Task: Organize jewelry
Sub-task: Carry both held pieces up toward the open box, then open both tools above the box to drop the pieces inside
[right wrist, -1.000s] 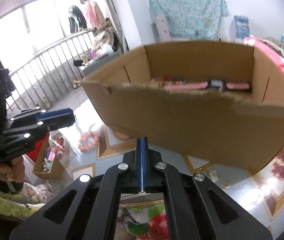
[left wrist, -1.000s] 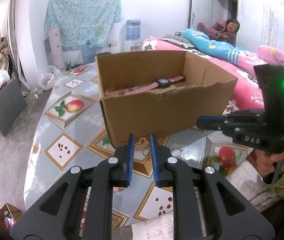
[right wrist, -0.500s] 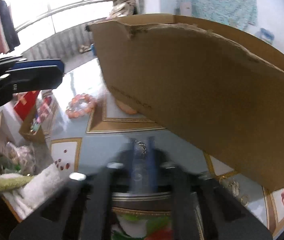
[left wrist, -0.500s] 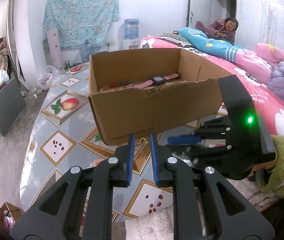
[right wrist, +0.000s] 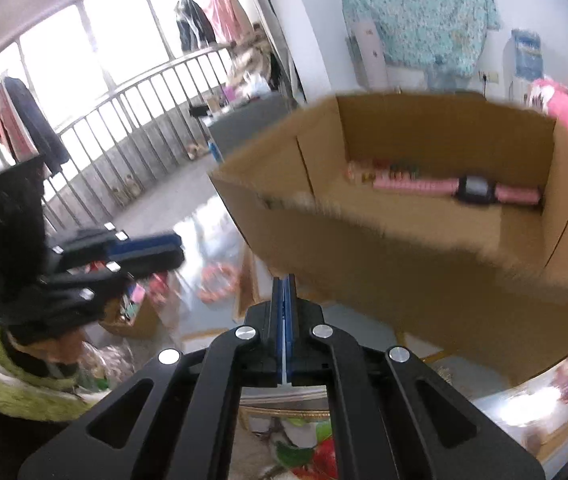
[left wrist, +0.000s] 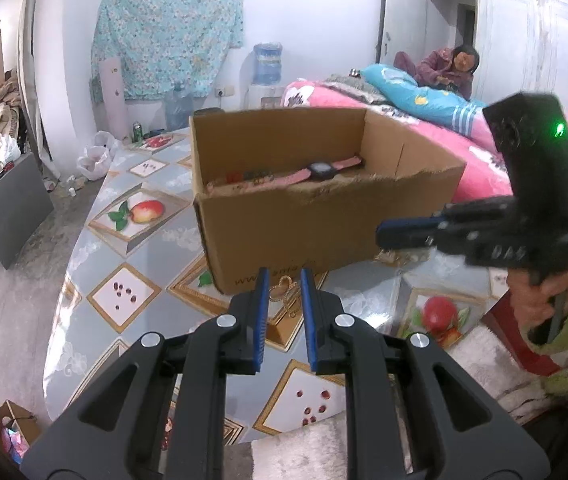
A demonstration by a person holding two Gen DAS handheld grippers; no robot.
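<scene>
A floral cloth (left wrist: 167, 36) hangs on the far wall above a water dispenser (left wrist: 266, 68). A woman (left wrist: 450, 68) sits on the pink bed (left wrist: 472, 152). Clothes (right wrist: 27, 120) hang by the window railing (right wrist: 123, 120). The tabletop (left wrist: 123, 240) carries fruit prints.

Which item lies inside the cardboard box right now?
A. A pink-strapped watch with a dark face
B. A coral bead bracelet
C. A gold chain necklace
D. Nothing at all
A. The pink-strapped watch lies stretched along the floor of the cardboard box against its far wall, and the right wrist view shows the same; gold jewelry sits outside on the table, in front of the box.
</scene>
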